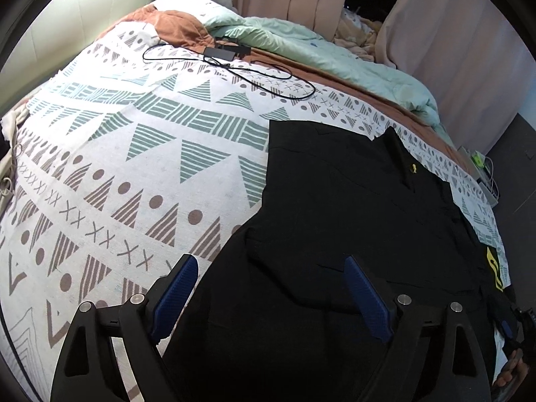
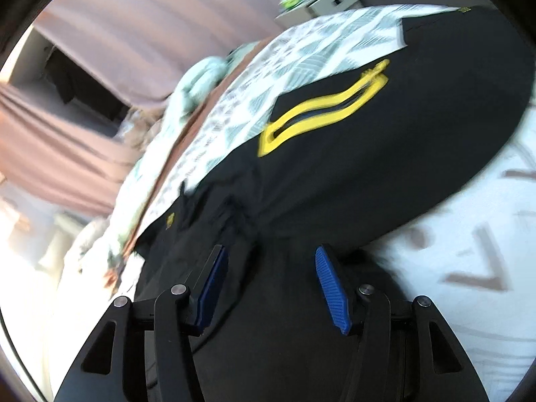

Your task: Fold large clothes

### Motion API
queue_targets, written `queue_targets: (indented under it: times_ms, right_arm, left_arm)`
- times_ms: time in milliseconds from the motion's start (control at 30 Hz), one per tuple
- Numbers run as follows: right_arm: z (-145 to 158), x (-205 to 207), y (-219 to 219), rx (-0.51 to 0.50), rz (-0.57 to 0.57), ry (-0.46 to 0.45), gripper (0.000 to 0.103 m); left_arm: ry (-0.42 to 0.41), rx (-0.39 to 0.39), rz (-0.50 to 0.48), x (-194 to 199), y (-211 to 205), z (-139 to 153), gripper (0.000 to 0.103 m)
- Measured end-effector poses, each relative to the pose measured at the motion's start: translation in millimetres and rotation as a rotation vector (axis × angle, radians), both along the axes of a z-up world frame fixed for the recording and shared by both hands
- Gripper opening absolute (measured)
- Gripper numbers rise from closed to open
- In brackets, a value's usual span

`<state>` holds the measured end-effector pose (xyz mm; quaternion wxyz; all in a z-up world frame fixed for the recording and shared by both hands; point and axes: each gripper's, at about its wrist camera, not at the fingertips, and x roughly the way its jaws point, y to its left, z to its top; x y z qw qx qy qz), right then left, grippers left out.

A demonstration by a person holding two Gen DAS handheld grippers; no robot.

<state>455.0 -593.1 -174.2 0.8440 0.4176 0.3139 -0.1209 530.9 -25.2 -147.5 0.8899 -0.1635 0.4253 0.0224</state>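
A large black garment (image 1: 351, 227) lies spread on a bed covered by a white sheet with geometric patterns (image 1: 134, 167). It carries a small yellow badge (image 1: 414, 167) and a yellow print (image 1: 494, 268) at its right edge. My left gripper (image 1: 269, 264) is open and empty, just above the garment's near left part. In the right wrist view the garment (image 2: 385, 167) shows a big yellow wavy print (image 2: 321, 107). My right gripper (image 2: 269, 254) is open and empty over the black cloth. That view is blurred.
A black charger with a looping cable (image 1: 227, 63) lies on the far part of the bed. A mint duvet (image 1: 335, 57) and rust blanket (image 1: 177, 26) are bunched at the back. Pink curtains (image 1: 452, 50) hang behind. A small white stand (image 2: 321, 3) is beside the bed.
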Motion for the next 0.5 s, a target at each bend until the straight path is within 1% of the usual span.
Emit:
queue_targets:
  times_ms: [100,267,400,500]
  right_arm:
    - [-2.7,-15.9,-21.1,0.033,-0.062,-0.013,0.055]
    - [-17.0,-45.4,-54.8,0.093,-0.191,0.025,0.055]
    - [-25.0,-46.0,-67.9,0.118,-0.213,0.024,0.055]
    - [-33.5,-40.9,-76.4,0.123,-0.227,0.006,0.055]
  left_arm:
    - [0.000,-0.002,-0.009,-1.3,-3.0,-0.8,0.090]
    - [0.002,0.018,-0.007,-2.6,-8.0,-2.2,0.090]
    - [0.005,0.029,-0.013,-3.3,-10.5,-3.9,0.090]
    - [0.004,0.041,-0.013,-2.9,-10.7,-4.4,0.090]
